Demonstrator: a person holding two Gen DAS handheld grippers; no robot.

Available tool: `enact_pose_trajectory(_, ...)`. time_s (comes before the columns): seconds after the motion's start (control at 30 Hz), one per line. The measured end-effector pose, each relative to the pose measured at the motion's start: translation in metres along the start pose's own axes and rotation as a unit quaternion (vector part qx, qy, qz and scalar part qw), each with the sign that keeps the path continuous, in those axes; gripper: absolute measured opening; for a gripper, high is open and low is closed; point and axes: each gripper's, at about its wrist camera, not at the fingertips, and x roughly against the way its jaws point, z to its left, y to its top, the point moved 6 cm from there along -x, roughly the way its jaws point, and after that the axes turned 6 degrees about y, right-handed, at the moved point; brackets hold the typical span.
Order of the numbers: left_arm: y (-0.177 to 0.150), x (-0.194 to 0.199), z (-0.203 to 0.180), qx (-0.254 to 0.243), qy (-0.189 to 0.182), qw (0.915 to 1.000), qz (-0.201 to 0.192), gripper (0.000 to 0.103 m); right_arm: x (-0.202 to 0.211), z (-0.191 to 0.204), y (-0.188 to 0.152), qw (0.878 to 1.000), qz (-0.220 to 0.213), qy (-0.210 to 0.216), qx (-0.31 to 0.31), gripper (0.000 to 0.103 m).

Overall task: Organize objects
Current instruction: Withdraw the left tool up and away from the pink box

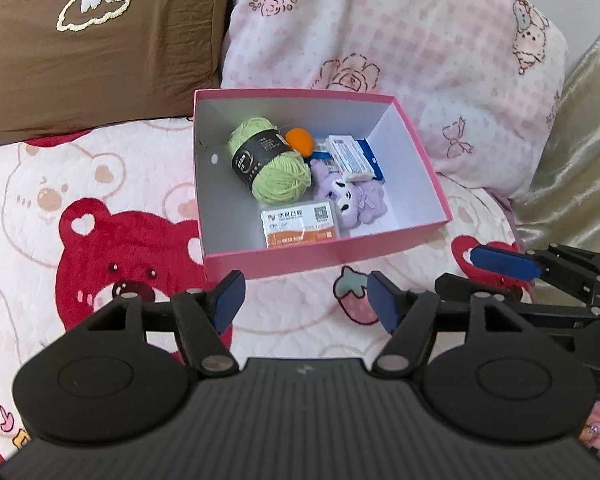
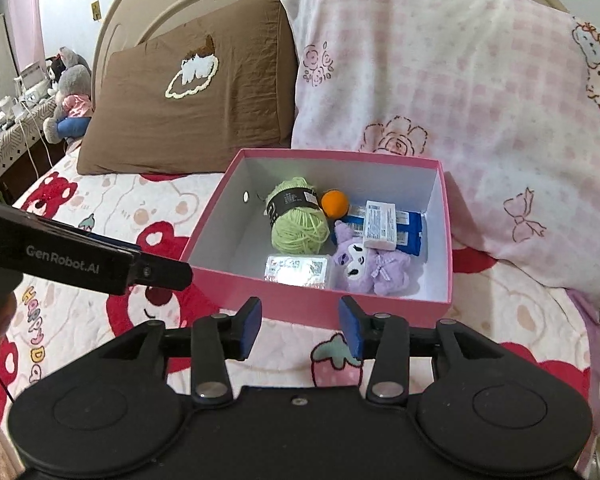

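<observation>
Pink open cardboard box (image 1: 324, 254) with a white inside sits at the centre of the left wrist view, on the bed's bear-print quilt (image 1: 112, 184) and up against a pink floral pillow (image 1: 400, 40) and a brown pillow (image 1: 92, 52). Inside it lie a green ball of yarn with a black band (image 1: 270, 160), a small orange ball (image 1: 298, 140), a white carton on blue packets (image 1: 350, 156), a purple plush toy (image 1: 348, 196) and a clear-wrapped white and orange packet (image 1: 300, 226). The left gripper (image 1: 306, 300) hovers at lower centre, short of the box's near wall, its blue-padded fingers (image 1: 230, 298) spread with nothing between them; the other tool shows at the right edge. In the right wrist view the same box (image 2: 300, 304) fills the middle, and the right gripper (image 2: 300, 328) hangs just before its near wall, fingers (image 2: 252, 326) apart and empty. No loose item shows on the quilt nearby, so the packing looks done or nearly so, with both tools clear of the box. What comes next is probably to find anything left outside the frame or a lid; none is visible, so that stays a guess.
</observation>
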Motion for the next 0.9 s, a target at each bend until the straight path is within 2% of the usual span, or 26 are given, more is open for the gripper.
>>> enact_pose_trajectory(0.3,-0.025,0.016,-0.005,-0.010,0.002,0.9999,0.004,0.068,0.014,0.014,-0.019,1.000,0.006,0.002,-0.002,0.054)
enact_pose_trajectory(0.43,-0.031,0.026,-0.005,-0.007,0.002,1.0000,-0.003,0.073,0.022,0.018,-0.025,1.000,0.008,-0.005,0.006,0.058)
enact_pose_trajectory(0.67,-0.036,0.045,-0.001,0.000,-0.003,0.9999,-0.016,0.076,0.034,0.018,-0.036,1.000,0.010,-0.012,-0.006,0.062)
enact_pose_trajectory(0.83,-0.042,0.051,0.000,-0.009,0.006,0.9998,-0.018,0.085,0.041,0.024,-0.039,1.000,0.003,-0.020,0.002,0.076)
enact_pose_trajectory(0.9,-0.046,0.053,0.000,-0.008,0.011,0.9997,-0.019,0.087,0.043,0.028,-0.041,1.000,0.000,-0.022,0.009,0.078)
